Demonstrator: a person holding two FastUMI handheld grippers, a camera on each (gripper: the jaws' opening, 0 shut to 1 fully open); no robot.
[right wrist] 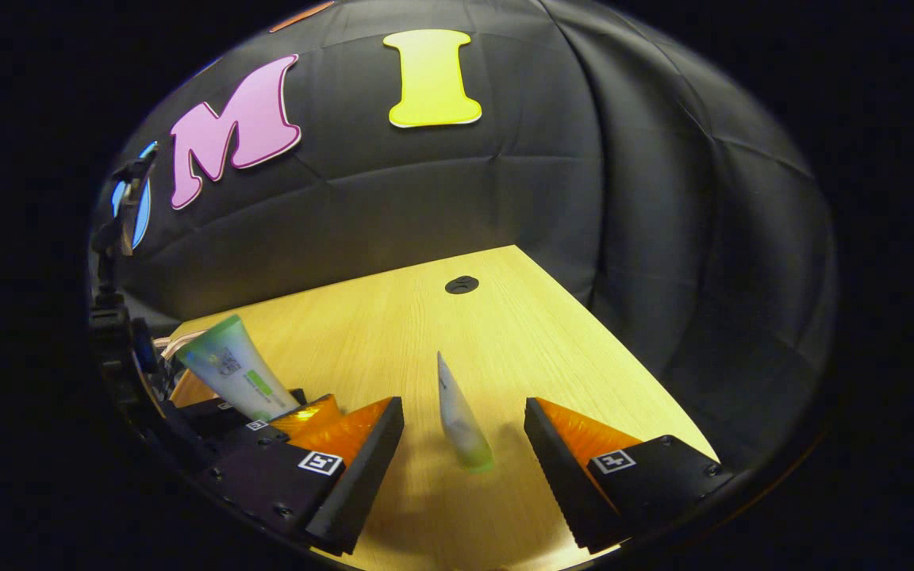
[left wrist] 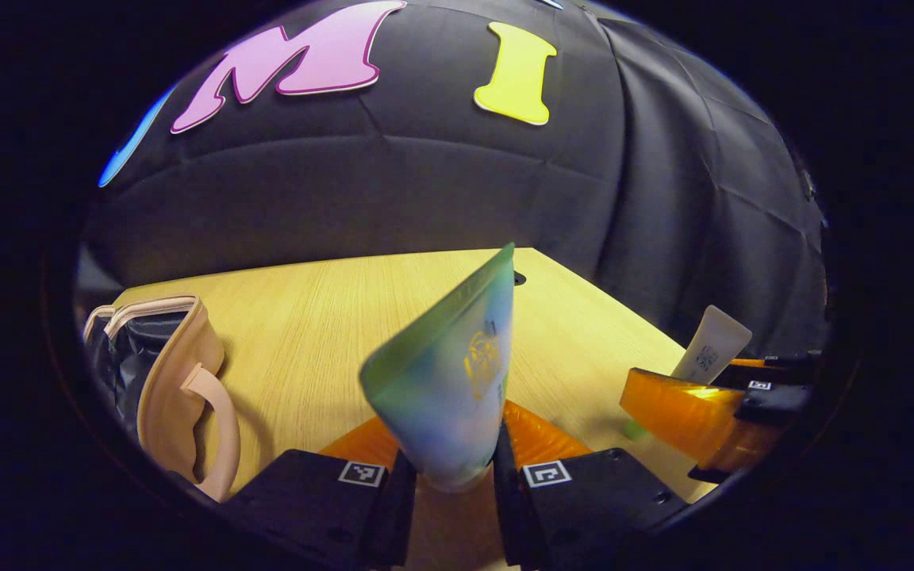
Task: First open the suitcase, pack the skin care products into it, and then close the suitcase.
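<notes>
Two tubes in play, my left gripper (left wrist: pixel 454 476) clenched on the green tube (left wrist: pixel 445 381), its cap hidden, my right gripper (right wrist: pixel 463 444) released around the standing white tube (right wrist: pixel 458 416), suitcase (left wrist: pixel 163 381) at nine o'clock, half cut off.

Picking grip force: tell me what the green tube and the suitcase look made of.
Green tube: soft, translucent frosted plastic by the look; light glows through its flat crimped end. Suitcase: probably matte faux leather or smooth plastic; pink shell with moulded handle, dark lining.
</notes>
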